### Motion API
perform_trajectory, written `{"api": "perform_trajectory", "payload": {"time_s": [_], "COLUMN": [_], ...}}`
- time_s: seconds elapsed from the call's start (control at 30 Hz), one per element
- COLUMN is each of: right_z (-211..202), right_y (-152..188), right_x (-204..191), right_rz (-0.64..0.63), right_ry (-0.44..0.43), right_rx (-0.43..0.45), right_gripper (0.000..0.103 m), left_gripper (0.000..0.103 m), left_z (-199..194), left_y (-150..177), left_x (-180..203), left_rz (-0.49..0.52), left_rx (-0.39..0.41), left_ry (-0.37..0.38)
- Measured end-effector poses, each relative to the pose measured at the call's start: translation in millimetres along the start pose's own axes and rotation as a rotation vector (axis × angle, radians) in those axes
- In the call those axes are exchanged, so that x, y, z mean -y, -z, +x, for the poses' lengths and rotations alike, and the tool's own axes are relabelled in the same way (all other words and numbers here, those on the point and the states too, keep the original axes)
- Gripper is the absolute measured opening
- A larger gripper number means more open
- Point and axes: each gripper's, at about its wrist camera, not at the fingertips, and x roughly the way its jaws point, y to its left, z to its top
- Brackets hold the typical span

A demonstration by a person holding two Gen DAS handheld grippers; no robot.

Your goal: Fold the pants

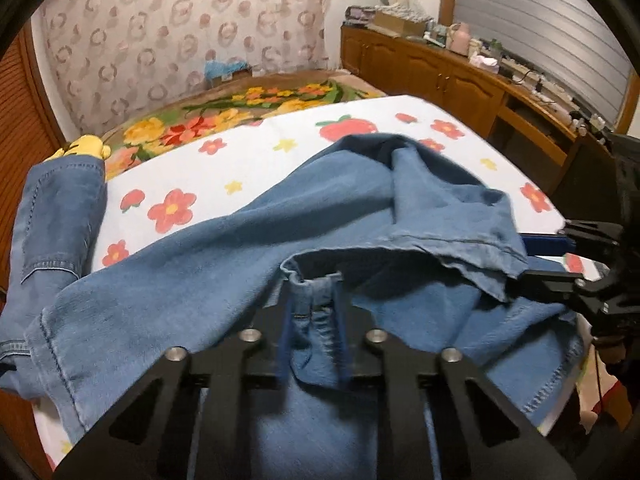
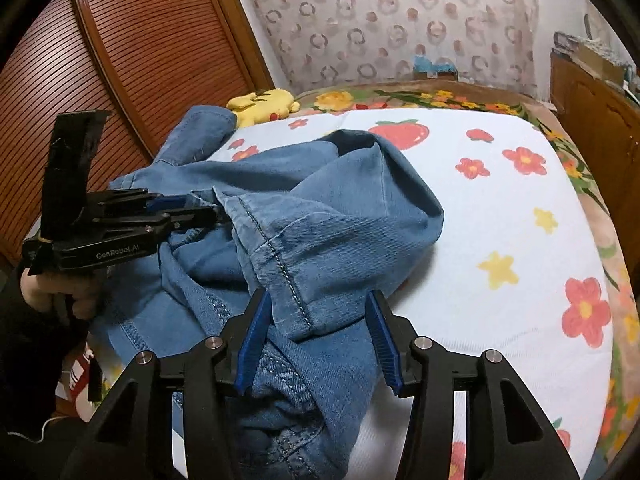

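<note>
Blue jeans (image 1: 224, 248) heaped in the middle of the frame, on the bed (image 1: 256, 160). Same jeans (image 2: 328, 208) bunched in the middle of the right wrist view, one part running up to the upper left. Lying on a white sheet (image 2: 480, 216) with red flowers, yellow stars and a big strawberry.

Left claw (image 1: 314, 300) at the bottom middle, clamped tight on a thick fold of the jeans with a seam in it. Seen again at the left of the right wrist view (image 2: 212, 212), biting the edge of the cloth, with a hand below it.

Right claw (image 2: 320, 320) at the bottom middle, spread wide apart, one blue pad (image 2: 254, 344) on each side of a hem of a leg. Hem lying between the pads, not squeezed. In the left wrist view, right claw (image 1: 532, 256) at the right edge, tips right at the hem; can't tell from there if touching.

Yellow plush toy (image 2: 264, 106) near the top, left of the middle, just past the far part of the jeans. Flowery blanket (image 1: 224, 116) behind the sheet, farther up the frame. Spotted curtain (image 1: 184, 20) across the top. Brown slatted door (image 2: 132, 60) at the upper left. Wooden cabinet (image 1: 448, 76) with lots of small things on it at the upper right.
</note>
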Motion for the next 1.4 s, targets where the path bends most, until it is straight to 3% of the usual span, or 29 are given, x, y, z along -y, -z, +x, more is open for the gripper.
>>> {"api": "perform_trajectory", "payload": {"time_s": [0.07,0.13,0.17,0.33,0.5,0.6,0.8,1.0,1.17,1.3,1.4], "right_z": [5,5,5,-16,-37,-58,-55,-11,27,60,70], "right_y": [-7,-9,-12,-11,-30,-41,-73,-96,-104,-114,-117], "right_x": [-2,-1,-4,-1,-8,-32,-87,-125,-156,-153,-147], "right_rz": [-0.012,-0.034,-0.048,-0.107,-0.164,-0.221,-0.314,-0.391,-0.423,-0.435,-0.424], "right_ry": [-0.002,-0.016,-0.013,0.005,0.02,0.017,-0.031,-0.1,-0.146,-0.147,-0.126], "right_rx": [0.015,0.02,0.029,0.092,0.139,0.177,0.226,0.187,0.133,0.084,0.054], "right_gripper": [0.047,0.025,0.02,0.011,0.01,0.009,0.009,0.009,0.009,0.009,0.02], "left_gripper": [0.012,0.01,0.01,0.009,0.009,0.009,0.009,0.009,0.009,0.009,0.009], "left_z": [-13,-29,-35,-75,-123,-148,-176,-169,-155,-141,-133], "left_y": [2,5,6,11,22,31,52,76,103,122,129], "left_x": [3,6,7,9,5,1,-17,-43,-50,-53,-55], "left_rz": [0.007,0.008,0.008,0.004,-0.017,-0.03,-0.067,-0.104,-0.135,-0.178,-0.194], "left_rx": [0.034,0.073,0.086,0.174,0.272,0.313,0.349,0.3,0.25,0.21,0.189], "left_ry": [0.006,0.016,0.019,0.037,0.045,0.038,0.014,-0.035,-0.026,-0.013,-0.004]}}
